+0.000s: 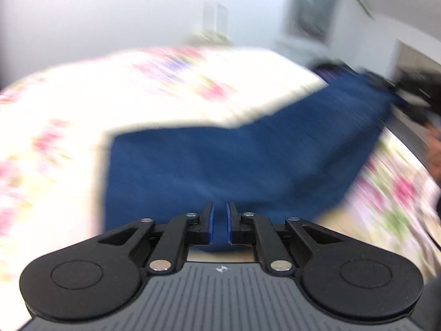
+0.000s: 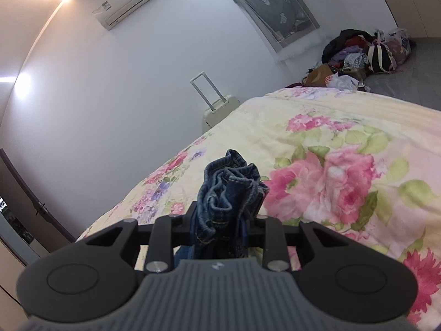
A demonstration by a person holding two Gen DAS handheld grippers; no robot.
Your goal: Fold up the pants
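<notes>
A floral bedspread (image 2: 344, 143) covers the bed; beyond it a cream suitcase (image 2: 217, 107) stands against the wall, beneath an air conditioner (image 2: 135, 2), clothes heaped (image 2: 355, 52) far right.

The pants (image 1: 220, 165) are dark blue denim, stretched as a broad band across the floral bed from the near edge toward the far right (that view is blurred). In the right wrist view a bunched end (image 2: 231, 190) with stitched hems stands crumpled above the bedspread.
</notes>
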